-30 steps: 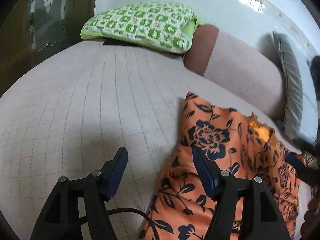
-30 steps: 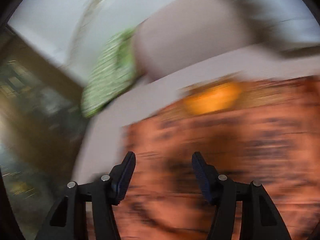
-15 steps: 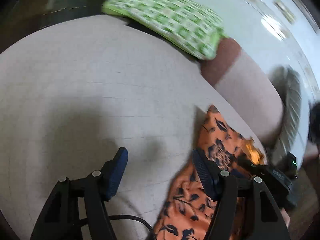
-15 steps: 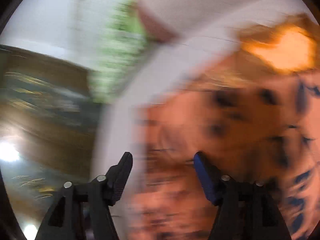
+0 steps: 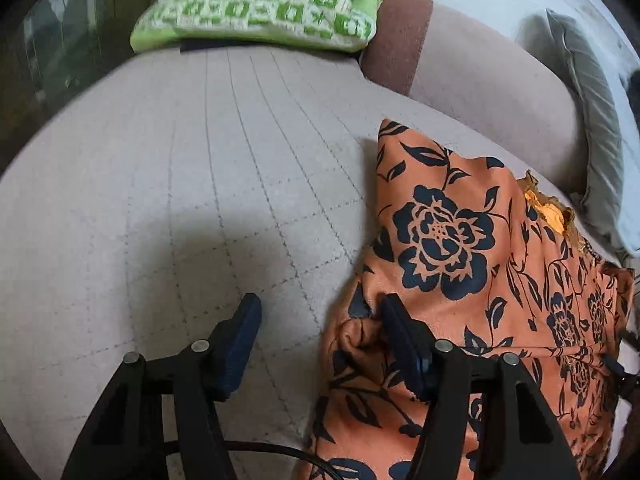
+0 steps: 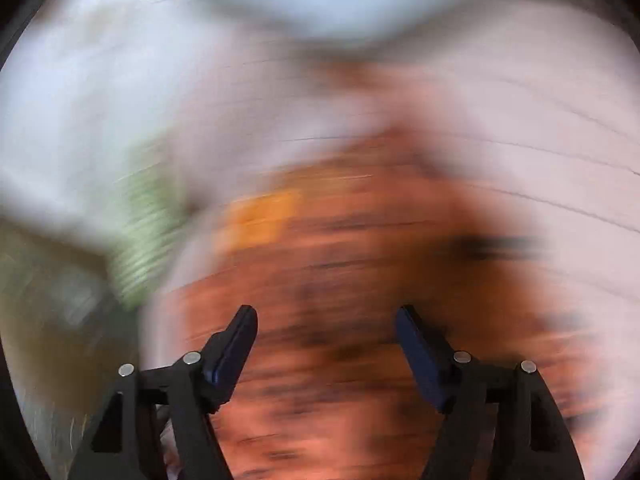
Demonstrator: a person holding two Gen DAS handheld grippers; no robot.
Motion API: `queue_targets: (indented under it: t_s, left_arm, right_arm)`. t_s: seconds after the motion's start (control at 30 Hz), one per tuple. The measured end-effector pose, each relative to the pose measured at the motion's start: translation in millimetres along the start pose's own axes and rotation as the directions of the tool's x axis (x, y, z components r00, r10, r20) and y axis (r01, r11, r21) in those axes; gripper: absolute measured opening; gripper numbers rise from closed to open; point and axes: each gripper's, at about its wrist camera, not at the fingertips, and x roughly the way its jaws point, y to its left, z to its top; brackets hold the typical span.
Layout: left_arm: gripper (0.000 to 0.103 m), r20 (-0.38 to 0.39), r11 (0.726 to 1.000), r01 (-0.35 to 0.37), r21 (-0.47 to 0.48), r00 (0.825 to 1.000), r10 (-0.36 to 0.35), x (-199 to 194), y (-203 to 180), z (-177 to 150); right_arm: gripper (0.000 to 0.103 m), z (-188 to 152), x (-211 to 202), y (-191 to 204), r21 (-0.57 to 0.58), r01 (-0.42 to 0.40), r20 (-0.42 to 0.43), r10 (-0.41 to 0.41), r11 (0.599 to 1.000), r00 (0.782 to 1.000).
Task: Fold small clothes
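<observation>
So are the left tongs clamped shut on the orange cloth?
No, the left tongs stand open, only one finger touching the cloth.

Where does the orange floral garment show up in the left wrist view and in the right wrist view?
Left wrist view: the orange floral garment fills the lower right, lying on the quilted sofa seat, with its edge at the left gripper's right finger.
Right wrist view: heavily blurred, the garment spans the centre and bottom, ahead of the open right gripper.
Shared landmark: the green patterned cushion, top centre in the left view, a green smear at left in the right view.

Left tool [image 5: 318, 316] gapes over orange floral garment's [image 5: 472, 264] edge.
</observation>
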Motion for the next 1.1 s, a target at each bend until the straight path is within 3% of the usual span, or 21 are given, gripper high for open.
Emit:
queue_targets:
  t_s: [0.03, 0.1, 0.2, 0.3, 0.33, 0.37, 0.4, 0.43, 0.5, 0.57, 0.6, 0.63, 0.7, 0.73, 0.77, 0.9, 0.97, 1.0, 1.03, 1.07, 1.1]
  left_arm:
    - [0.06, 0.047, 1.0, -0.002, -0.011, 0.999, 0.003, -10.4, -4.7, -1.8]
    - [0.059, 0.178, 1.0, -0.003, -0.003, 0.984, 0.003, -37.2, -9.4, 0.5]
    - [0.061, 0.328, 0.998, -0.023, 0.064, 0.945, 0.001, -57.9, -29.7, 2.1]
    - [0.063, 0.284, 0.986, 0.014, 0.167, 0.957, -0.062, -36.2, -61.9, 1.7]
    - [0.063, 0.265, 0.981, 0.011, 0.195, 0.962, -0.064, -32.1, -67.0, -1.2]
    - [0.063, 0.252, 0.975, 0.0, 0.224, 0.966, -0.058, -27.1, -73.8, -3.6]
    - [0.063, 0.249, 0.971, -0.006, 0.239, 0.967, -0.056, -28.9, -74.1, -4.8]
    - [0.063, 0.245, 0.968, -0.004, 0.252, 0.968, -0.059, -30.3, -73.3, -8.4]
    - [0.063, 0.237, 0.963, 0.0, 0.268, 0.969, -0.066, -27.6, -80.1, -10.5]
    - [0.063, 0.207, 0.957, -0.008, 0.291, 0.977, -0.055, -16.1, -85.7, -15.0]
    - [0.063, 0.183, 0.953, -0.016, 0.301, 0.982, -0.042, -8.8, -88.2, -16.5]
    - [0.063, 0.147, 0.952, -0.024, 0.306, 0.989, -0.023, 0.1, -87.9, -16.8]
    - [0.063, 0.099, 0.96, -0.005, 0.279, 0.995, -0.024, 8.7, -83.3, -14.6]
    - [0.064, 0.099, 0.965, 0.005, 0.264, 0.995, -0.032, 7.4, -79.9, -15.6]
    - [0.065, 0.103, 0.968, 0.01, 0.251, 0.994, -0.036, 5.2, -77.6, -14.9]
    - [0.066, 0.097, 0.971, 0.012, 0.24, 0.995, -0.037, 6.4, -73.8, -17.3]
    - [0.066, 0.098, 0.971, 0.013, 0.24, 0.995, -0.038, 5.6, -73.9, -17.0]
    - [0.066, 0.098, 0.971, 0.017, 0.238, 0.994, -0.041, 5.0, -73.3, -17.4]
    - [0.066, 0.096, 0.972, 0.022, 0.236, 0.994, -0.046, 5.5, -72.7, -16.4]
    - [0.066, 0.093, 0.972, 0.027, 0.232, 0.994, -0.049, 6.4, -71.0, -15.4]
    - [0.066, 0.092, 0.974, 0.029, 0.225, 0.994, -0.051, 5.7, -69.4, -15.3]
  right_arm:
    - [0.053, 4.1, -11.5, -1.9, 0.002, -0.05, -0.002, 0.05, 0.999, 0.999]
    - [0.072, 7.2, -43.5, 29.4, -0.218, -0.027, 0.088, 0.048, 0.975, 0.995]
    - [0.072, 24.9, -54.8, 55.1, -0.311, 0.051, 0.181, 0.006, 0.949, 0.984]
    - [0.072, 46.6, -36.1, 78.9, -0.41, 0.273, 0.285, -0.163, 0.87, 0.945]
    - [0.069, 56.9, -21.4, 81.0, -0.444, 0.314, 0.275, -0.206, 0.839, 0.939]
    - [0.062, 66.0, -10.6, 76.3, -0.444, 0.296, 0.231, -0.211, 0.846, 0.95]
    - [0.027, 73.0, -4.6, 69.5, -0.424, 0.262, 0.185, -0.2, 0.867, 0.962]
    - [0.018, 83.2, 5.9, 59.2, -0.37, 0.185, 0.124, -0.148, 0.91, 0.981]
    - [0.017, 107.2, 7.6, 17.4, -0.18, 0.113, 0.121, -0.092, 0.977, 0.988]
    - [0.013, 117.1, 9.2, -27.3, 0.024, -0.077, 0.101, 0.074, 0.997, 0.992]
    - [0.013, 117.5, 6.1, -28.7, 0.005, -0.092, 0.101, 0.091, 0.996, 0.991]
    - [0.016, 115.9, -1.7, -18.1, -0.077, -0.038, 0.112, 0.047, 0.996, 0.993]
    - [0.019, 111.2, -16.6, 2.9, -0.186, 0.109, 0.159, -0.079, 0.976, 0.984]
    - [0.022, 105.1, -30.5, 16.1, -0.226, 0.206, 0.228, -0.154, 0.952, 0.961]
    - [0.022, 99.3, -37.4, 26.6, -0.26, 0.225, 0.26, -0.157, 0.939, 0.953]
    - [0.021, 71.2, -55.6, 60.7, -0.424, 0.134, 0.228, -0.037, 0.896, 0.973]
    - [0.021, 67.1, -37.8, 56.6, -0.428, 0.022, 0.093, 0.02, 0.903, 0.995]
    - [0.021, 73.2, -26.4, 43.4, -0.412, 0.096, 0.09, -0.065, 0.906, 0.994]
    - [0.009, 86.5, -18.8, 16.1, -0.32, 0.189, 0.103, -0.164, 0.928, 0.981]
    - [0.0, 99.5, -25.9, -16.1, -0.169, 0.083, 0.109, -0.065, 0.982, 0.992]
    - [0.0, 101.6, -36.9, -29.1, -0.09, 0.033, 0.148, -0.02, 0.995, 0.989]
